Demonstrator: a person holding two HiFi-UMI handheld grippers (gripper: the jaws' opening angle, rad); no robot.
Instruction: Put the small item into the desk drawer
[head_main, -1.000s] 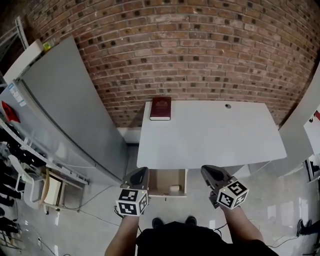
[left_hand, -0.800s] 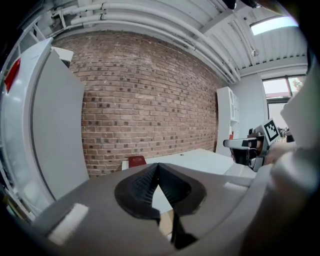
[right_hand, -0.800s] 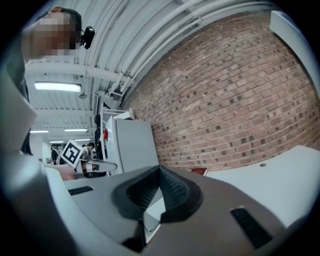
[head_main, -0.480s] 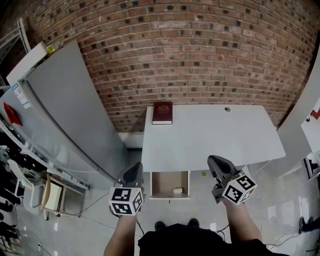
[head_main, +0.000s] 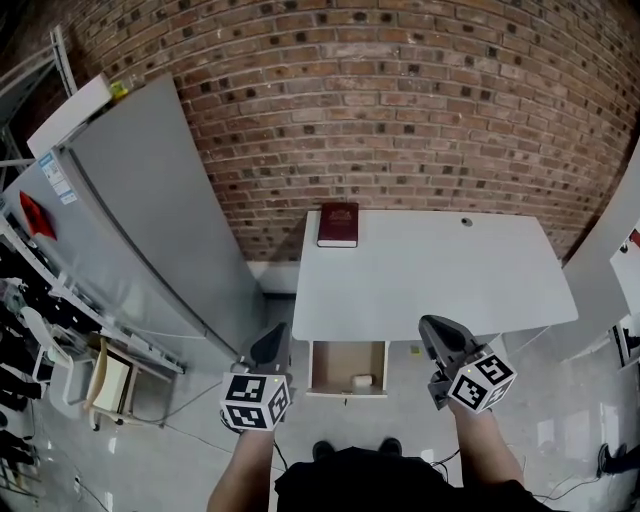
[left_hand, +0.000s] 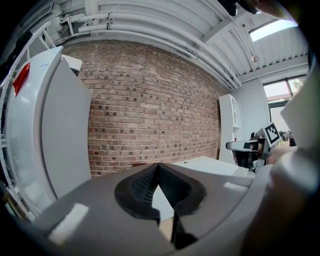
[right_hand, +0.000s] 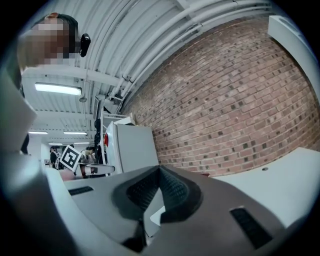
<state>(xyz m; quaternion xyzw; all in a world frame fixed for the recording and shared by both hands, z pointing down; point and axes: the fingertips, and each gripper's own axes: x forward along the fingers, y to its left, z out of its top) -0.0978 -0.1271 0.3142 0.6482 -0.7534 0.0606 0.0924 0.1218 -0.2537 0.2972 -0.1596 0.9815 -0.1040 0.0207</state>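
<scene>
The small item already lies in the open drawer. It is a pale, blocky little thing resting on the drawer floor toward the front right corner. In the head view it sits between the two sets of fingers, below their level and a little nearer the right ones.

The left gripper has its fingers pressed together at the tips, with nothing between them. The right gripper is likewise closed and empty, its fingers meeting in a tight line. Both point roughly level toward the brick wall over the white table, well apart from the item.

The item is too small here to tell its material. By its size it is probably light and would shift easily if the drawer were jolted. If it needed moving, a pinch across its short sides with narrowly opened fingers coming down from above should do, since the drawer walls leave little room from the side. It looks rigid enough not to crush, though that is a guess.

A dark red book lies at the table's far left corner, well beyond the fingers. A grey refrigerator stands off to the left of the left fingers.
</scene>
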